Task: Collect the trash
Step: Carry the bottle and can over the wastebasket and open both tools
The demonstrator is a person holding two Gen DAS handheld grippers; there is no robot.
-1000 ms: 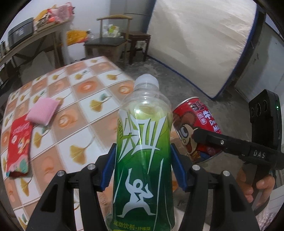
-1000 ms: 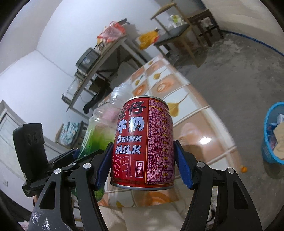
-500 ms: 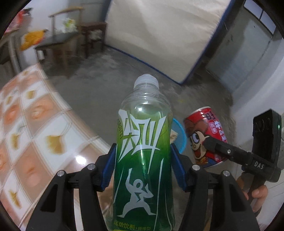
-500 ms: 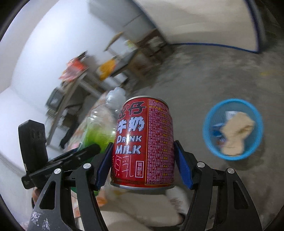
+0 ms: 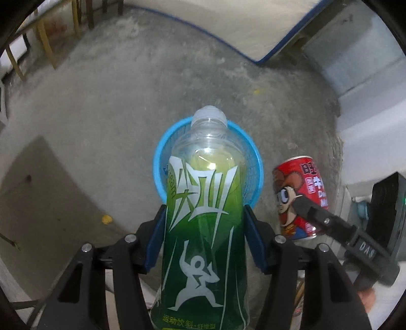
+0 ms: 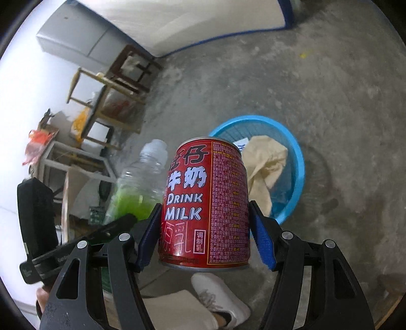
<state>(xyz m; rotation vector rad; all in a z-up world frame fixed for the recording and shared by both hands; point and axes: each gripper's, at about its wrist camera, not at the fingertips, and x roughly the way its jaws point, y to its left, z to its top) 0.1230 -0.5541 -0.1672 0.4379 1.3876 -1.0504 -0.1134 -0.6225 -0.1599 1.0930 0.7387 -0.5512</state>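
Observation:
My left gripper (image 5: 204,236) is shut on a green plastic drink bottle (image 5: 205,228) with a clear top, held upright above a blue trash basket (image 5: 256,162) on the concrete floor. My right gripper (image 6: 205,228) is shut on a red milk can (image 6: 205,203), held upright in the air. In the right wrist view the blue basket (image 6: 297,162) lies beyond the can and holds crumpled beige paper (image 6: 264,165). The can also shows in the left wrist view (image 5: 297,193), right of the basket. The bottle shows in the right wrist view (image 6: 137,190), left of the can.
A mattress (image 5: 228,22) leans against the far wall. Wooden chairs and stools (image 6: 119,83) stand at the left. A small yellow scrap (image 5: 106,219) lies on the floor. The person's white shoe (image 6: 218,299) is below the can.
Both grippers swung away from the tiled table towards the floor. The blue basket now lies directly behind the bottle and close beyond the can. Both grips are unchanged.

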